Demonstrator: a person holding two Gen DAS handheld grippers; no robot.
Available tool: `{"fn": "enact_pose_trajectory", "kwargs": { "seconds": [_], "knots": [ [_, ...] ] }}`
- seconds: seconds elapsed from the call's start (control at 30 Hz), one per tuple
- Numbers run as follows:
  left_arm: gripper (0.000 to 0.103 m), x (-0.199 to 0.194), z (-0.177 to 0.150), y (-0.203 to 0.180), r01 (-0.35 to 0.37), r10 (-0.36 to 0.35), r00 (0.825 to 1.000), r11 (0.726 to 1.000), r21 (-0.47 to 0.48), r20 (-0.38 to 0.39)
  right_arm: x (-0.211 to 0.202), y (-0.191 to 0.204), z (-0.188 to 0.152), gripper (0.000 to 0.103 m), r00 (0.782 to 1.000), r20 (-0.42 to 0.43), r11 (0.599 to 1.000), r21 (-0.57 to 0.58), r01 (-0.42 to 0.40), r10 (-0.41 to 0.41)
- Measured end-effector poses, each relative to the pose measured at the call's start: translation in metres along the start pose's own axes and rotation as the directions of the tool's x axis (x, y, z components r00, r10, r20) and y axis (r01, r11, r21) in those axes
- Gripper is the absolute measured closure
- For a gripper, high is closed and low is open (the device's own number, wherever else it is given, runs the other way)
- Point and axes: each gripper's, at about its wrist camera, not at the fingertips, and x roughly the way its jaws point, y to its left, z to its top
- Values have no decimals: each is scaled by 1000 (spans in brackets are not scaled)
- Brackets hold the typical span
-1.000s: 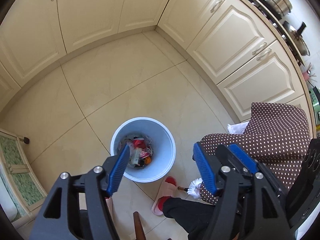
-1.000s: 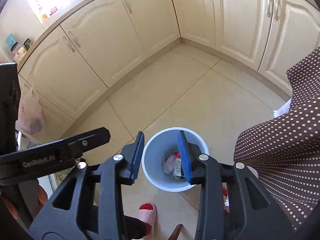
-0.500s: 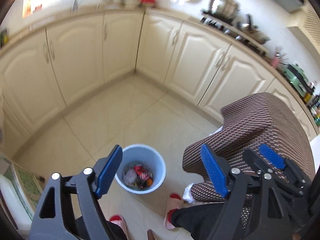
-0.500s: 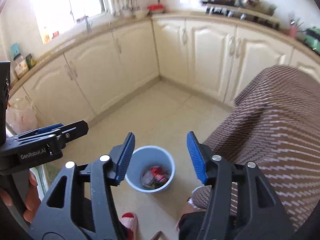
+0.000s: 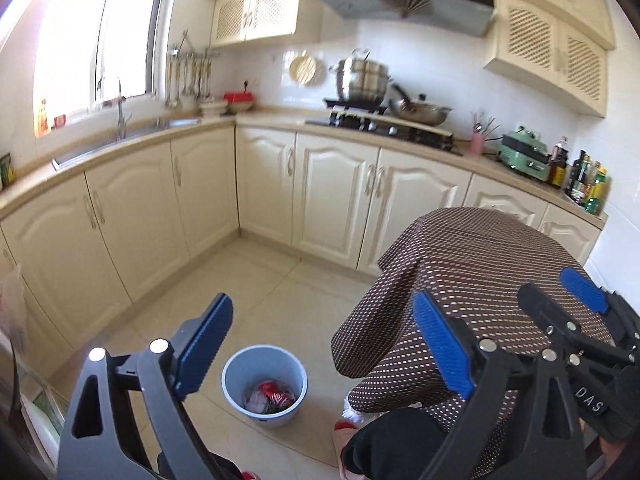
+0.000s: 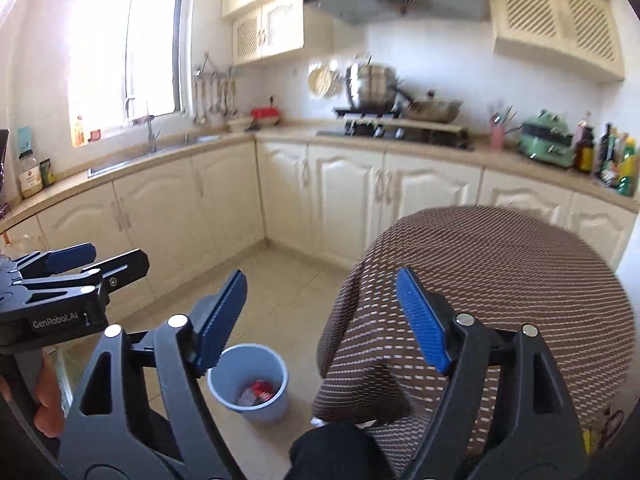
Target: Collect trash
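Your left gripper point(image 5: 320, 344) and right gripper point(image 6: 320, 320) are both opening on nothing, with the trash bin point(image 5: 265, 385) on the floor well below, roughly equally near each.

A pale beige tiled floor point(image 5: 280, 292) carries a light blue bin point(image 5: 240, 384) – it stands upright on the tiles, near the cream base cabinets point(image 5: 332, 196) that meet the floor along two sides. Inside the bin lies trash point(image 5: 272, 396), a red can among it.
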Motion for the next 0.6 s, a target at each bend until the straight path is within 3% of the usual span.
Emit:
{"fn": "enact_pose_trajectory", "kwargs": {
  "seconds": [0.33,0.6],
  "knots": [
    [11,-76,-3,-42,-5,-7,988,997,74,157,-69,-11,-5,16,990,132,998,-5,58,-57],
    [10,-117,-11,-68,4,-34,967,993,122,252,-116,-23,-10,12,964,231,991,0,134,-131]
  ]
}}
